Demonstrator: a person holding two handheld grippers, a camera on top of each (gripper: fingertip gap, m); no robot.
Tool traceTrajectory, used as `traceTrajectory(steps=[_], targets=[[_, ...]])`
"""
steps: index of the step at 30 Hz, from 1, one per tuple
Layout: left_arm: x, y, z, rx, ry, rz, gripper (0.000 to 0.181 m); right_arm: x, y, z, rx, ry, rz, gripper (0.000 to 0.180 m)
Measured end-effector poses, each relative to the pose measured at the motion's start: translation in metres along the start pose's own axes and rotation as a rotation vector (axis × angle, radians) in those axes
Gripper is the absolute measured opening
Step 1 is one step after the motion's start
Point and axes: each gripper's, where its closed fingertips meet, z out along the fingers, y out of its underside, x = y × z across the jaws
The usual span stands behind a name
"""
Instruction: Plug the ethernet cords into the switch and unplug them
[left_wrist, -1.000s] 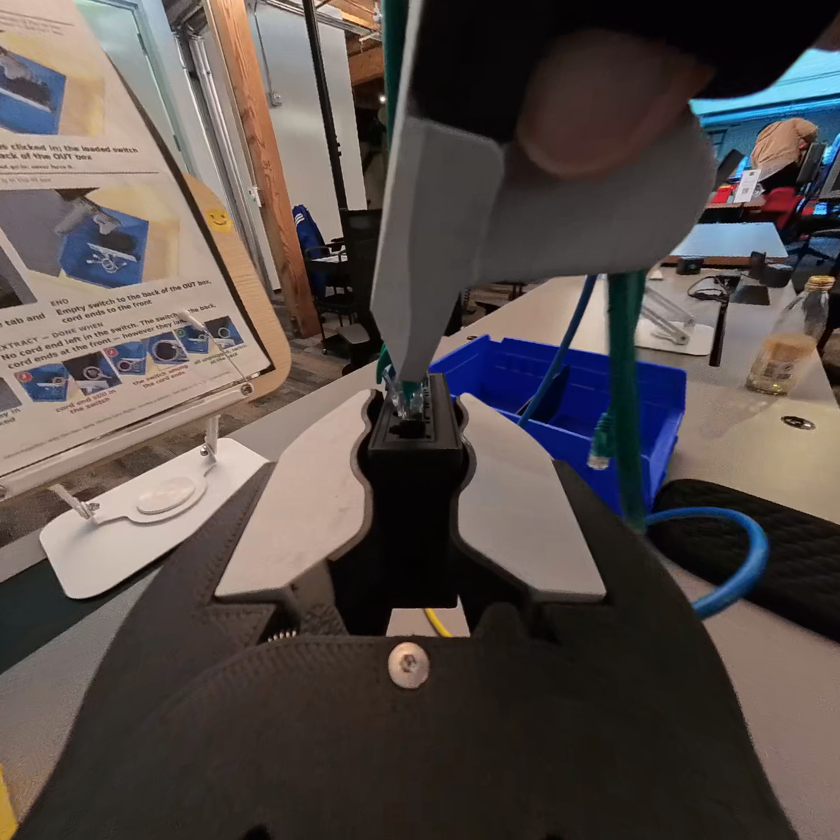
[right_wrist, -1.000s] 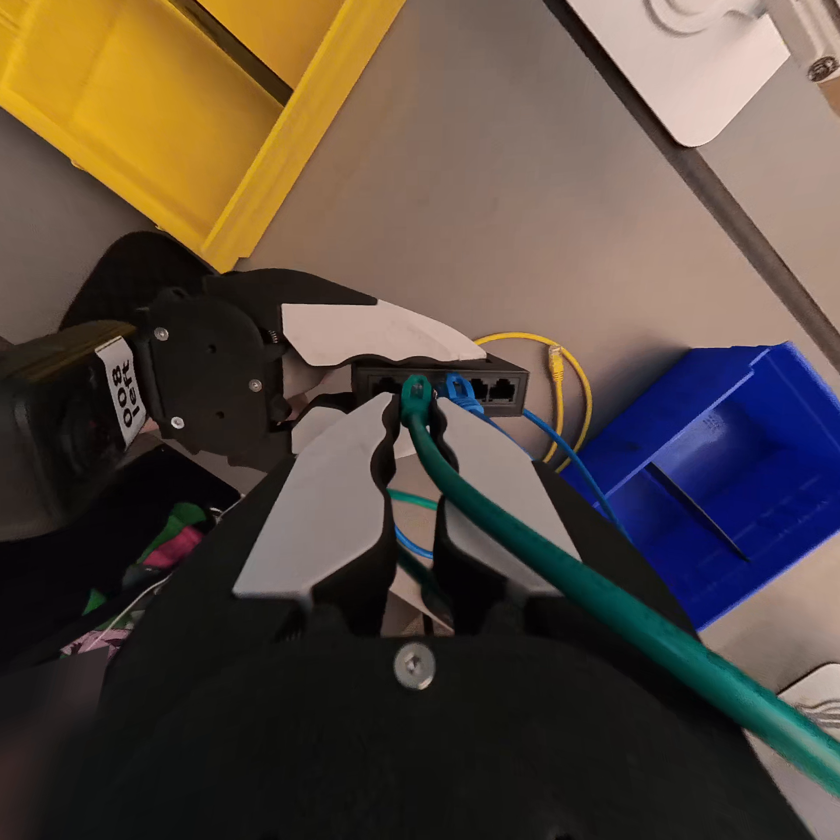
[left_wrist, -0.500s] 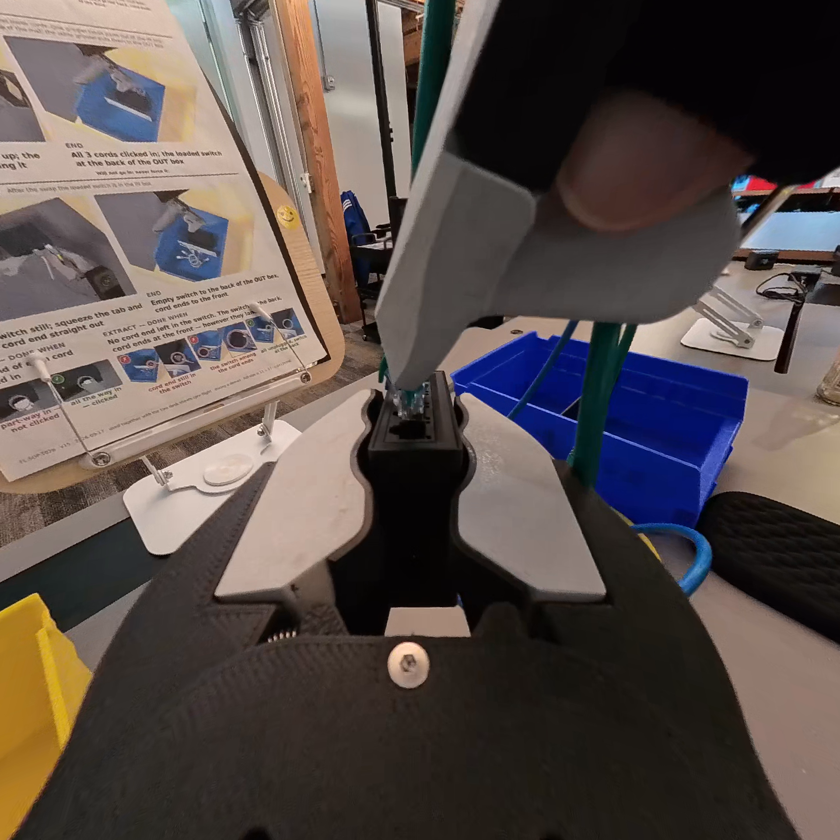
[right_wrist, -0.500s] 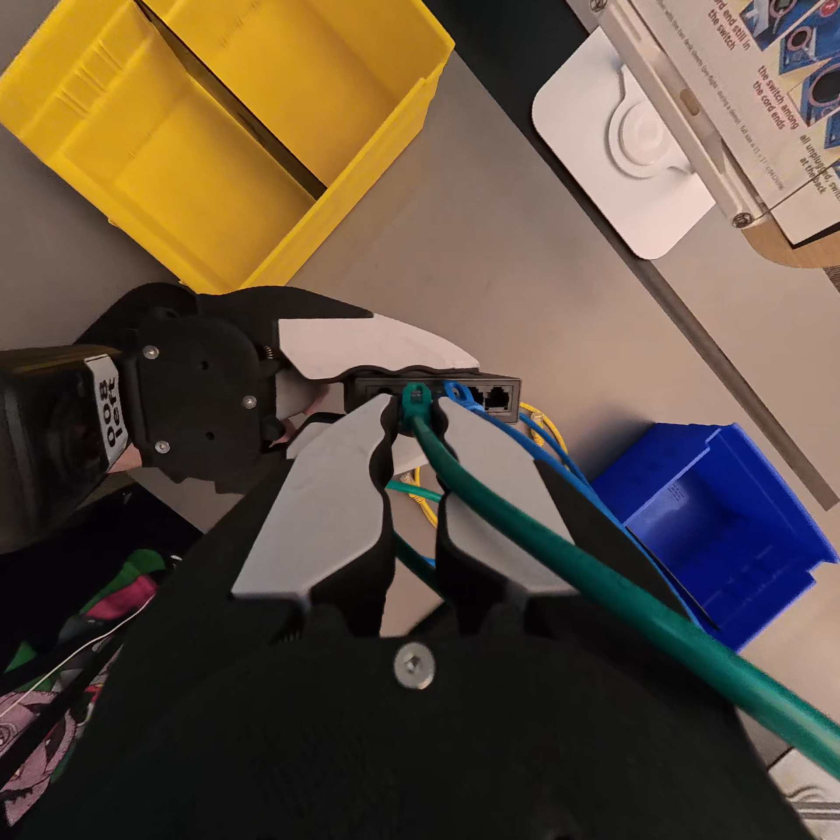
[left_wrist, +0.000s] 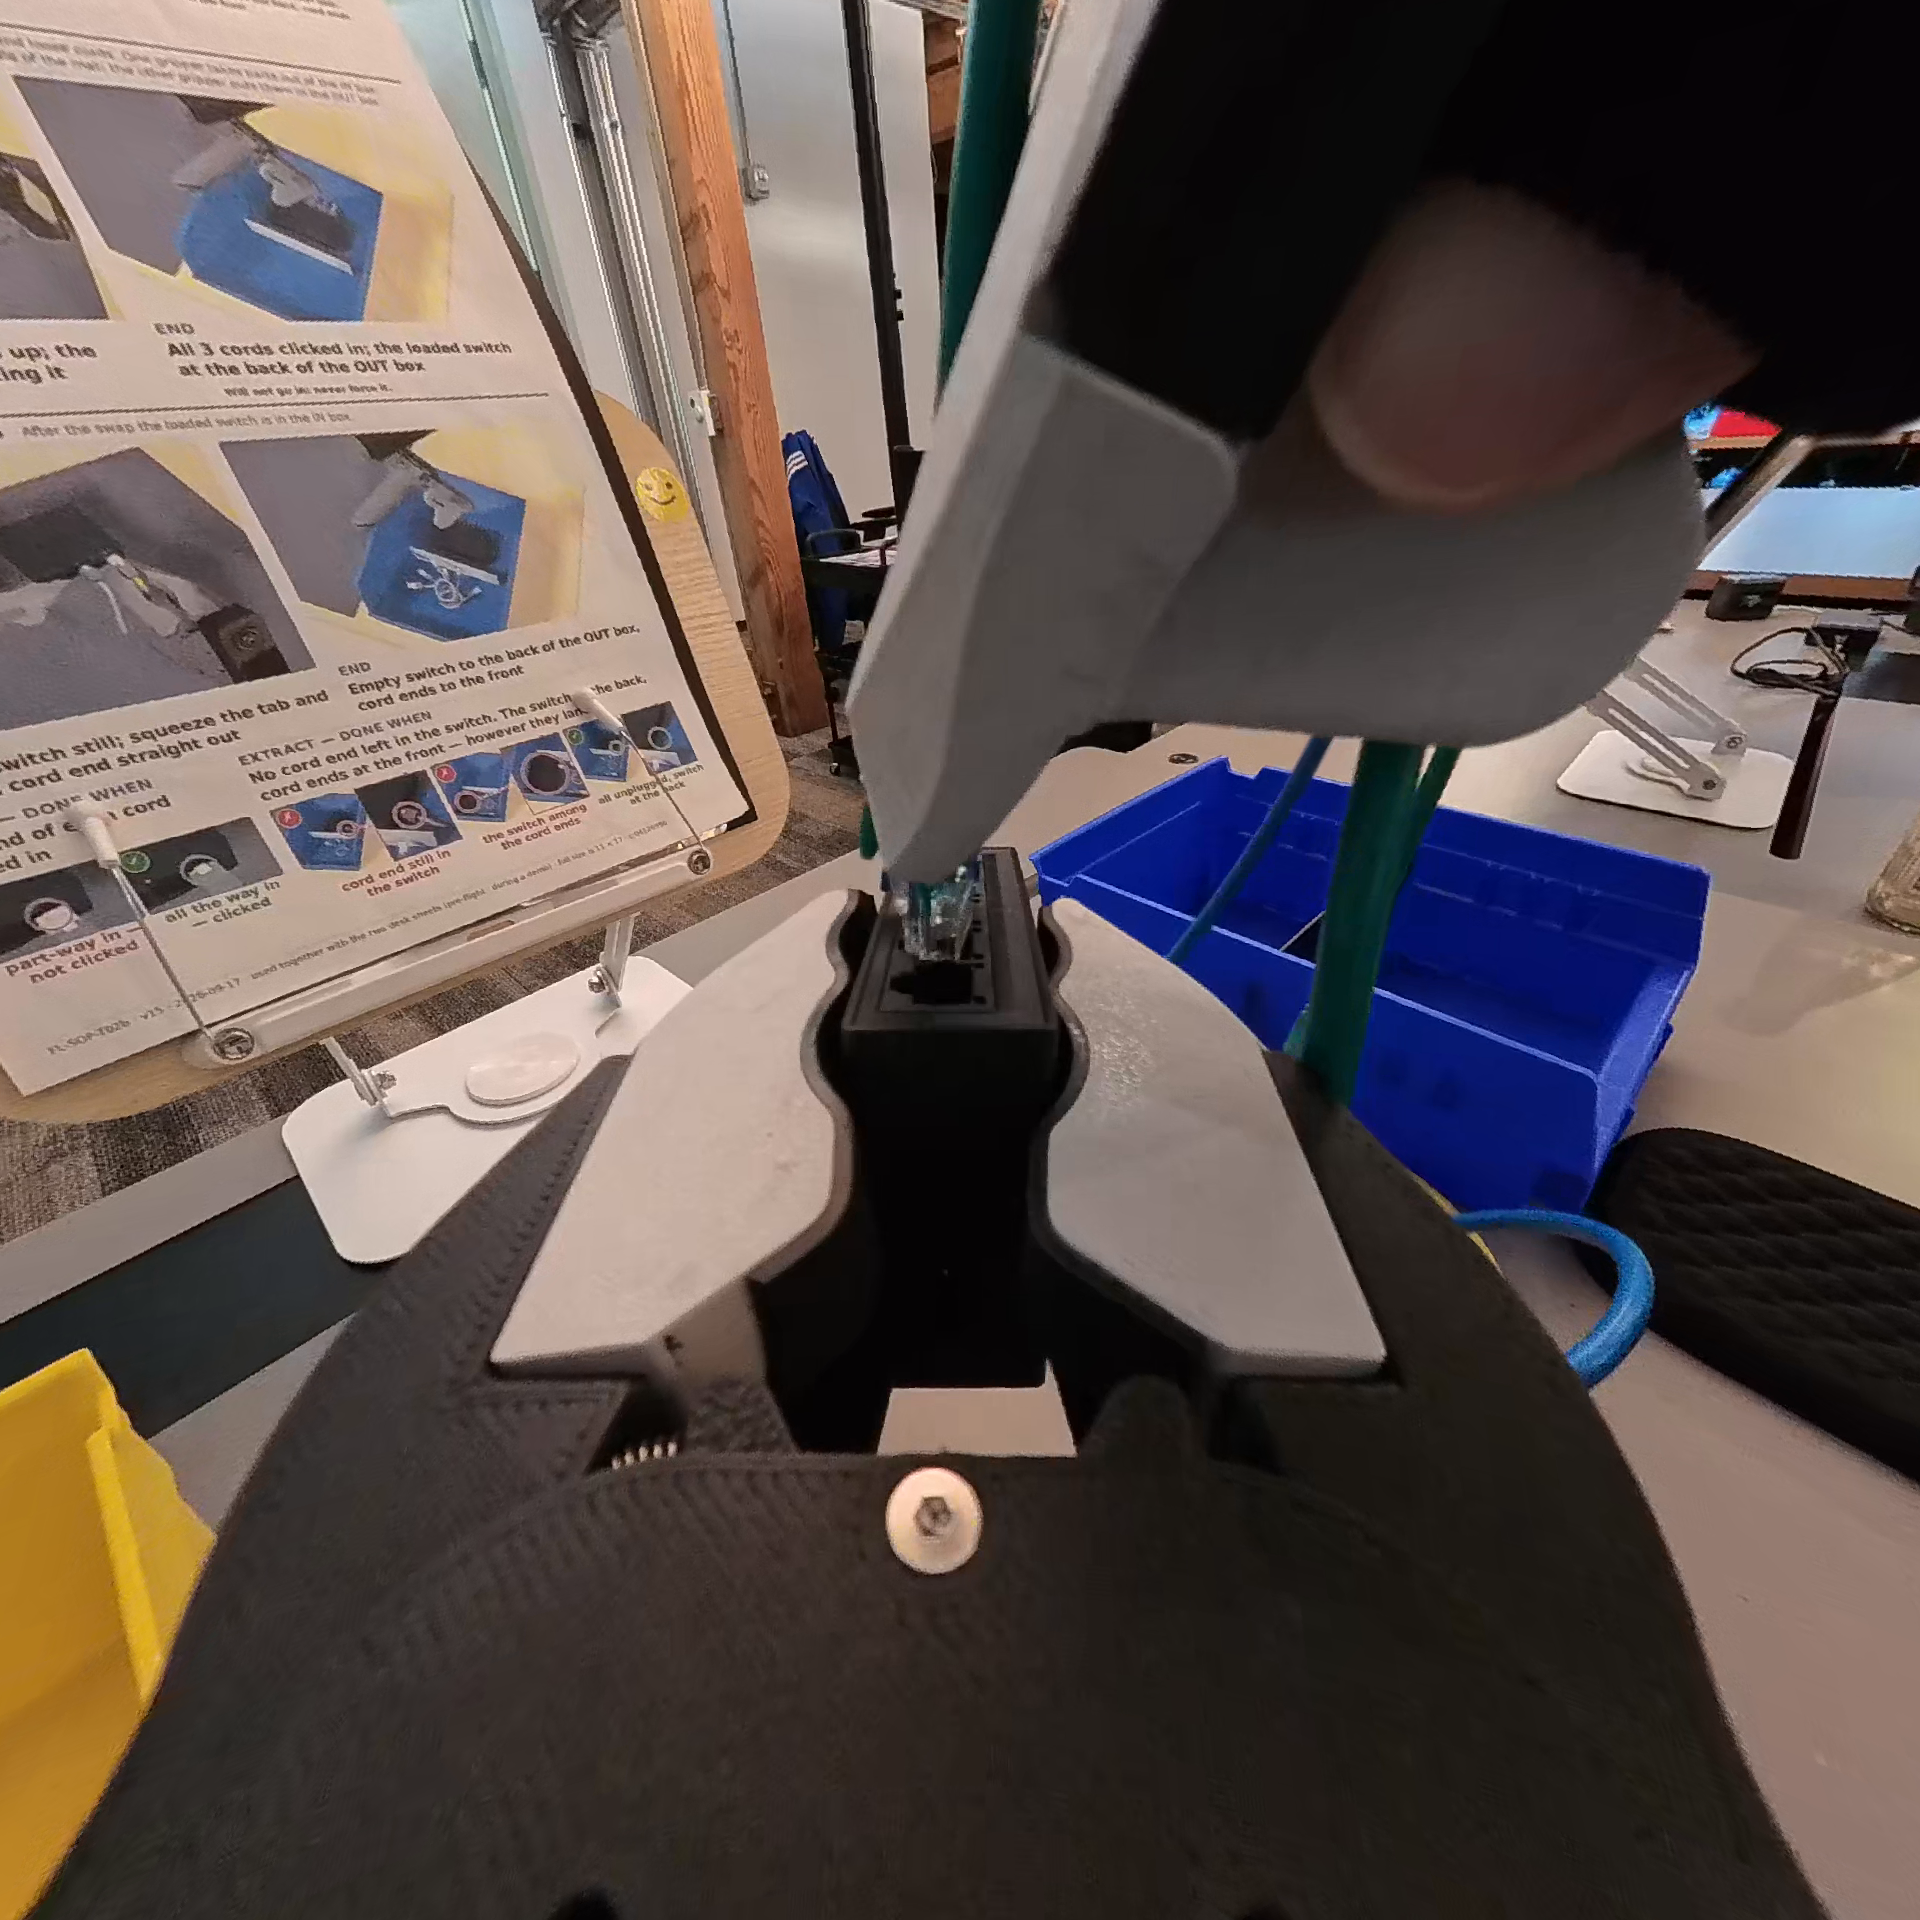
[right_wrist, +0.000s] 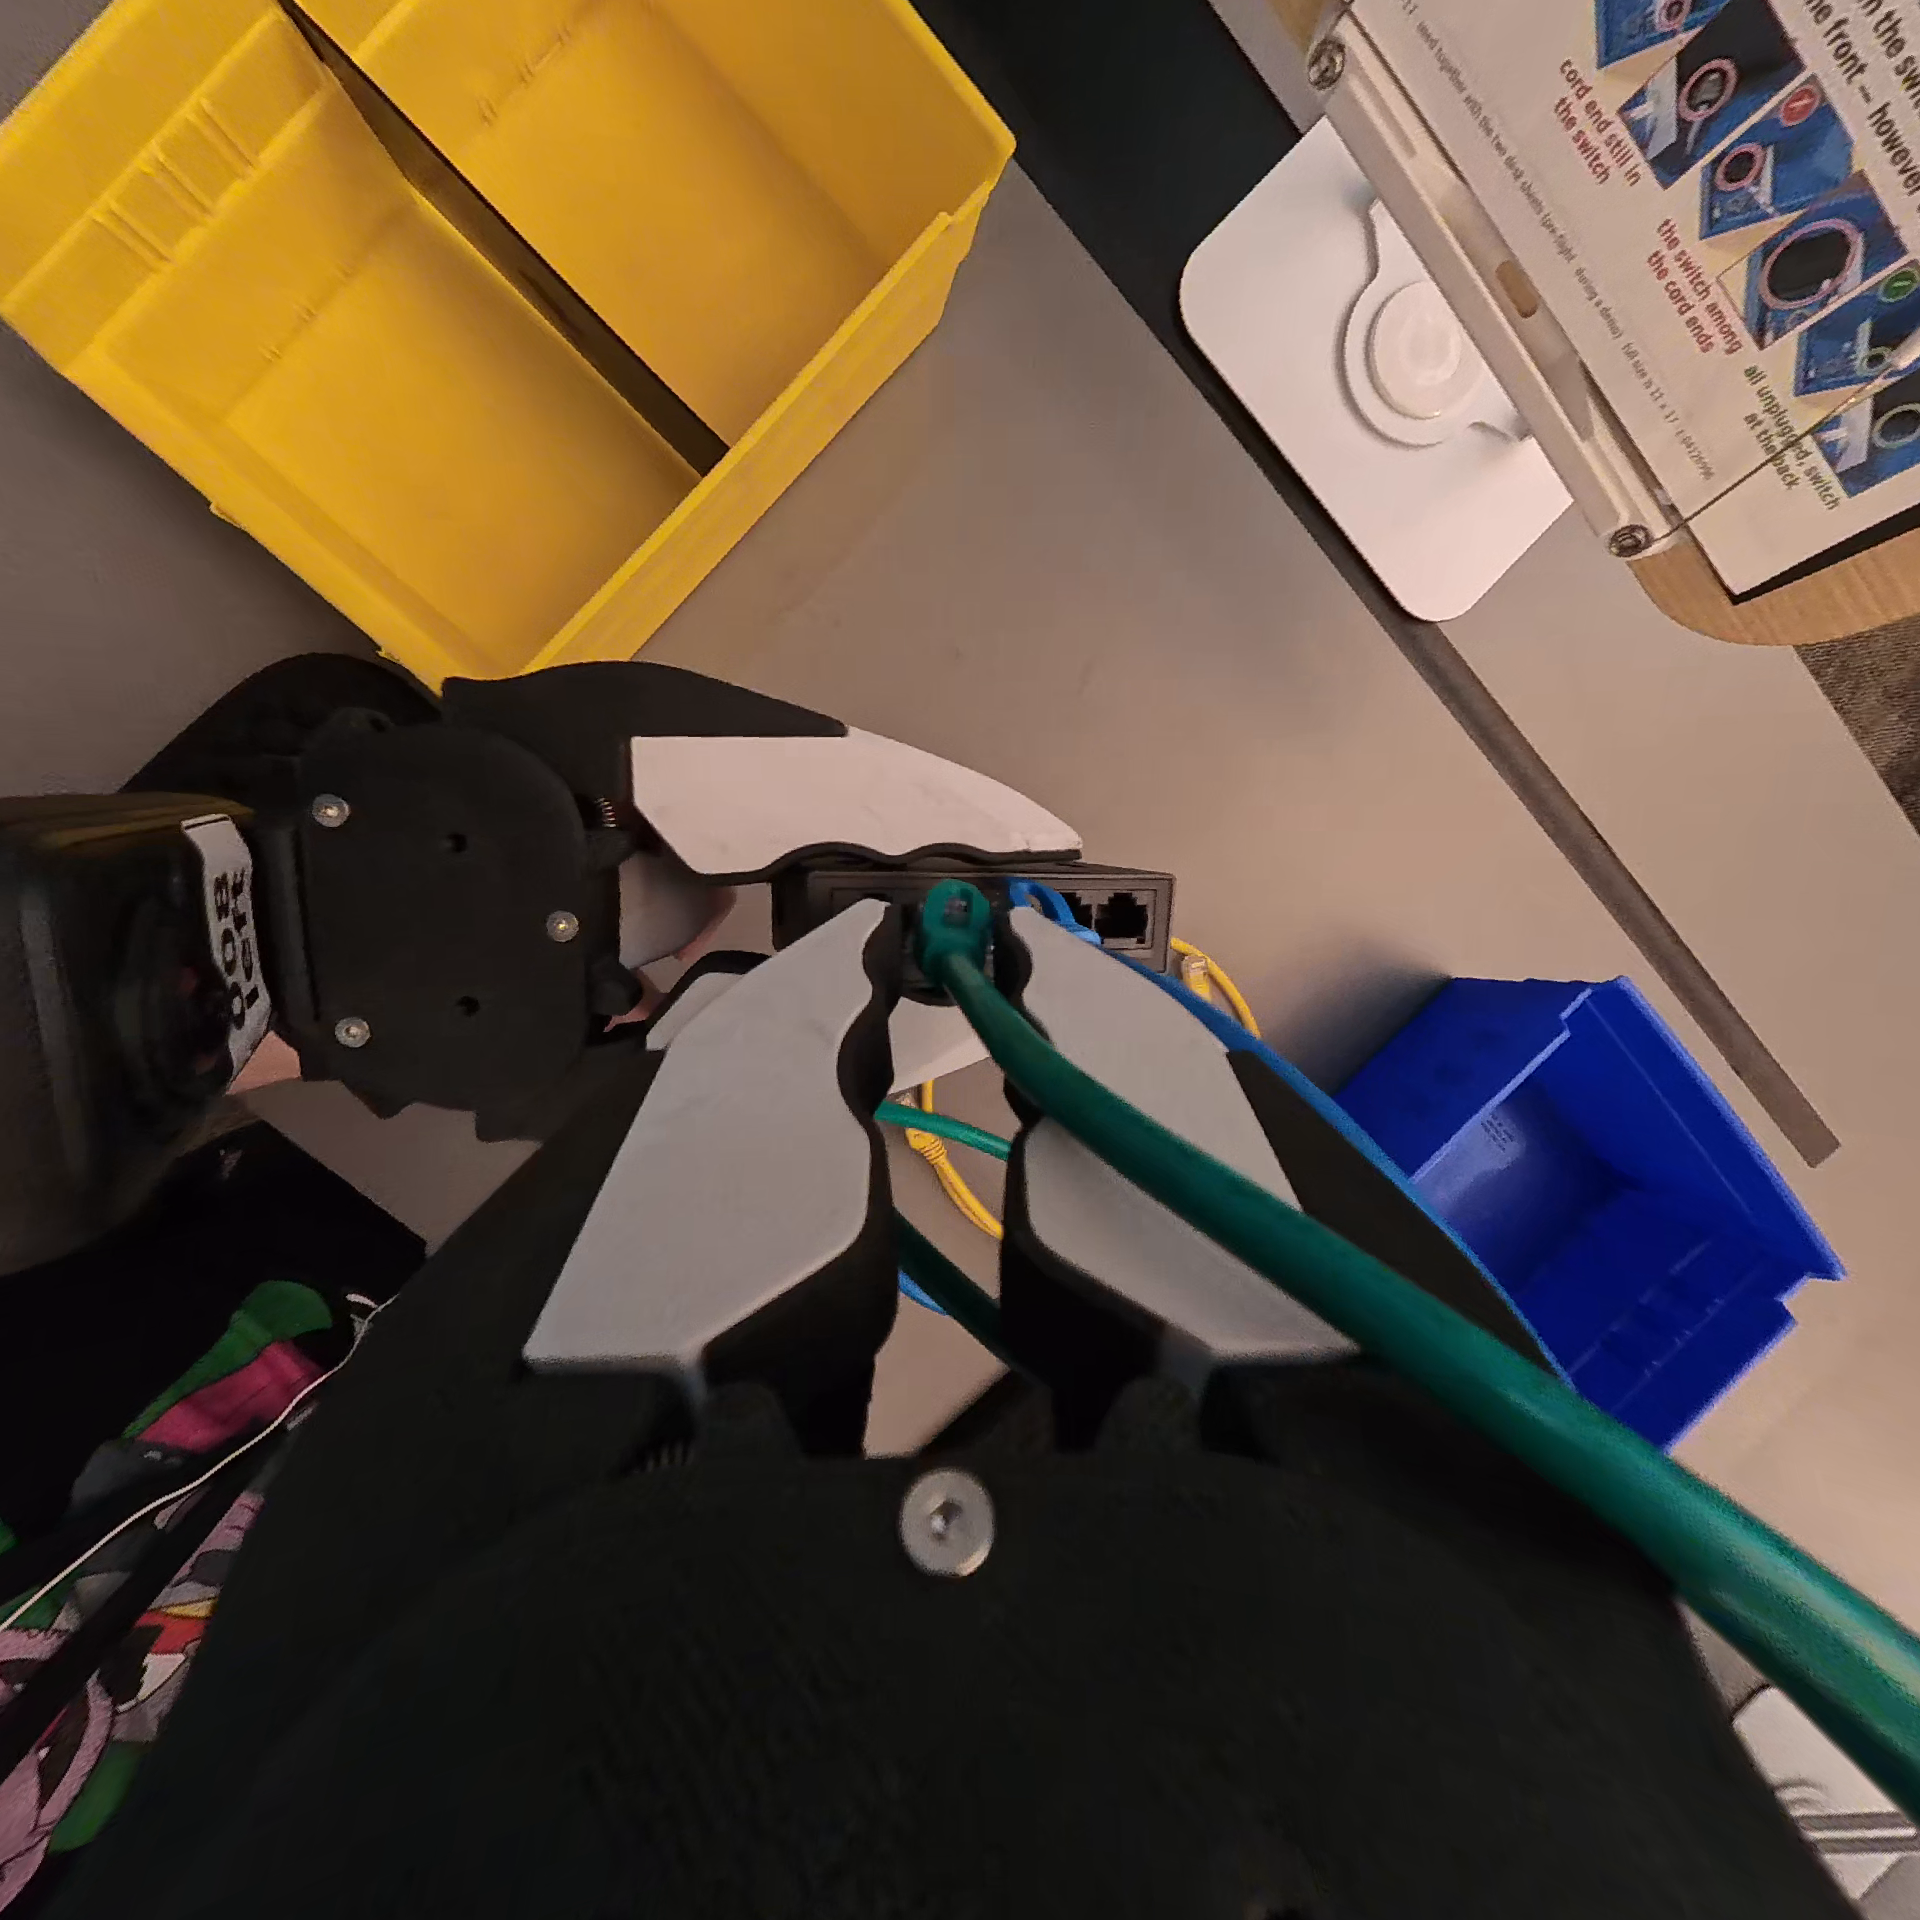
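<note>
My left gripper (left_wrist: 948, 925) is shut on the black switch (left_wrist: 948, 1049) and holds it above the table, ports facing up. It also shows in the right wrist view (right_wrist: 862, 831), clamping the switch (right_wrist: 1127, 920) from the left. My right gripper (right_wrist: 940, 925) is shut on the green cord's plug (right_wrist: 951, 914), which sits in a port of the switch. The green cord (right_wrist: 1351, 1309) runs back over its right finger. A blue cord (right_wrist: 1049, 904) is plugged in beside it. A yellow cord (right_wrist: 966, 1195) lies loose on the table below. In the left wrist view the right gripper's finger (left_wrist: 1039, 582) comes down onto the plug (left_wrist: 935, 914).
A blue bin (left_wrist: 1455, 935) stands behind the switch; it also shows in the right wrist view (right_wrist: 1600, 1195). A yellow bin (right_wrist: 468, 312) stands at the left. An instruction board on a white stand (left_wrist: 312, 520) is at the table's far edge. A black pad (left_wrist: 1787, 1278) lies at the right. Some 4 cm of space lies between my two pairs of fingers.
Both grippers, still joined at the switch, have risen and swung leftward: more of the yellow bin and the board have come into view. The holds are unchanged.
</note>
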Motion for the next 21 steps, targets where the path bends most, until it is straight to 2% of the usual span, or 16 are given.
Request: traceTrajectory(steps=[21], targets=[[0.0014, -0.0014, 0.0004, 0.012, -0.004, 0.012, 0.029, 0.0015, -0.0028, -0.0054, 0.028, 0.042, -0.012, 0.021]])
